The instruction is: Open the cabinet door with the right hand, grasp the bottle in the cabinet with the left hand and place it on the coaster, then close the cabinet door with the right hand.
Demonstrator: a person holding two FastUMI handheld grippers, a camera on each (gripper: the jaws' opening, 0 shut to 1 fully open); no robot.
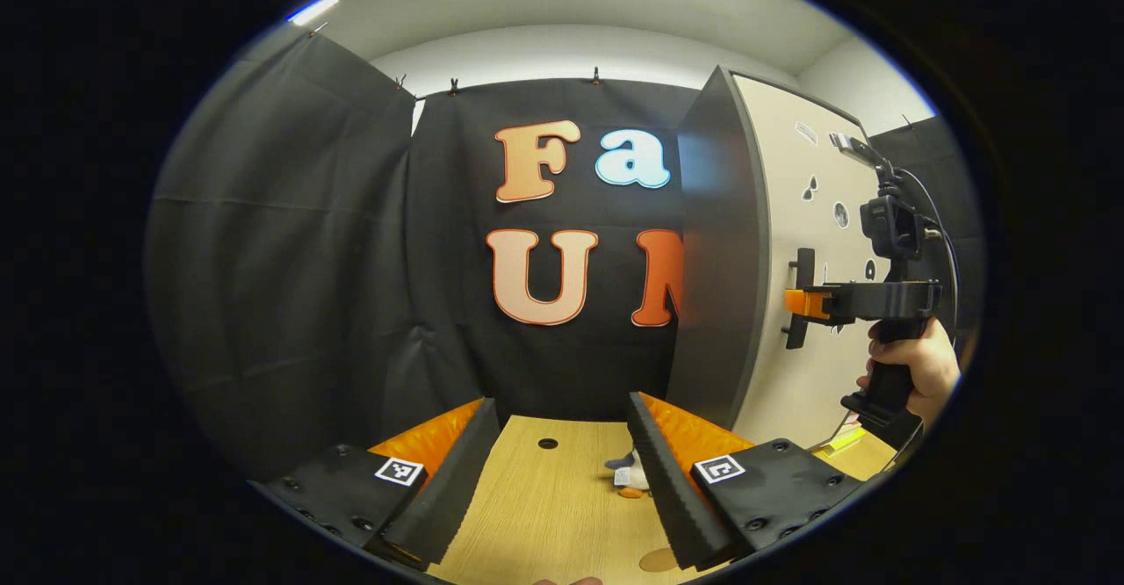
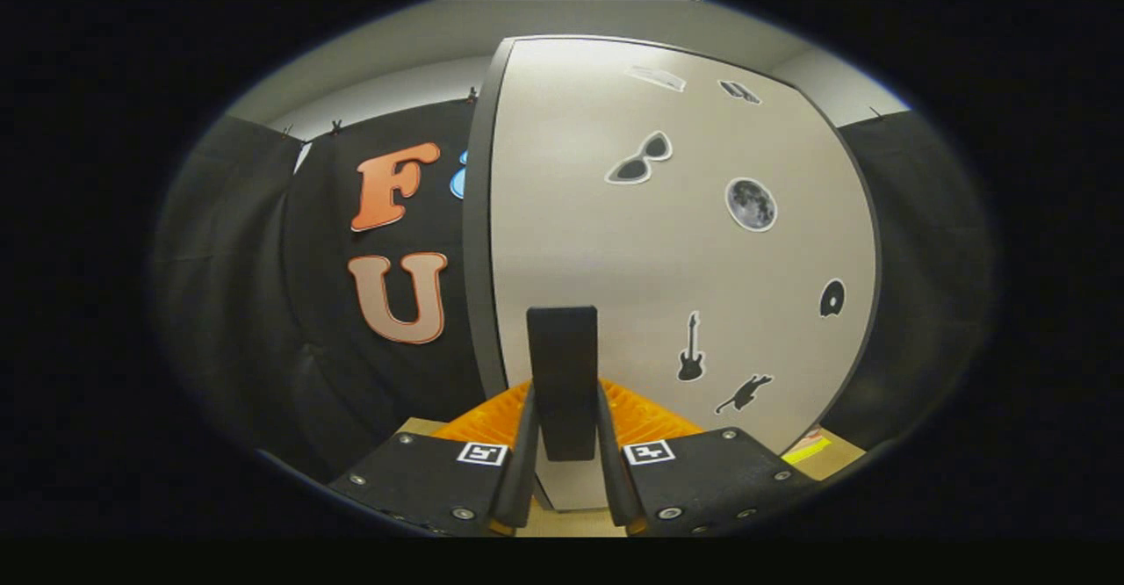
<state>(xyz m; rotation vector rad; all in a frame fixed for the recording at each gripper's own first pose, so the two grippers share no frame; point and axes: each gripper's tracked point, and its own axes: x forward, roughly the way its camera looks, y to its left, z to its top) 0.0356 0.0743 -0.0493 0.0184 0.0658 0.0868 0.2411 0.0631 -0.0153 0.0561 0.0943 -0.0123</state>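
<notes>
A light wood table (image 1: 553,497) stands in a booth hung with black cloth under a white ceiling. The cabinet (image 2: 667,242) sits on the table to the right, its pale stickered door flat to the right gripper view. Its dark handle (image 2: 563,383) stands upright, long axis vertical. The right gripper (image 2: 563,444) is clamped on that handle. The left gripper (image 1: 562,471) hovers over the table, jaws spread wide, holding nothing. A small toy (image 1: 628,477) lies near it.

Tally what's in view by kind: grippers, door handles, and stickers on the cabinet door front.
Grippers: 2 (left gripper, right gripper)
Door handle: 1
Stickers showing on the cabinet door: 7
Total: 10
</notes>
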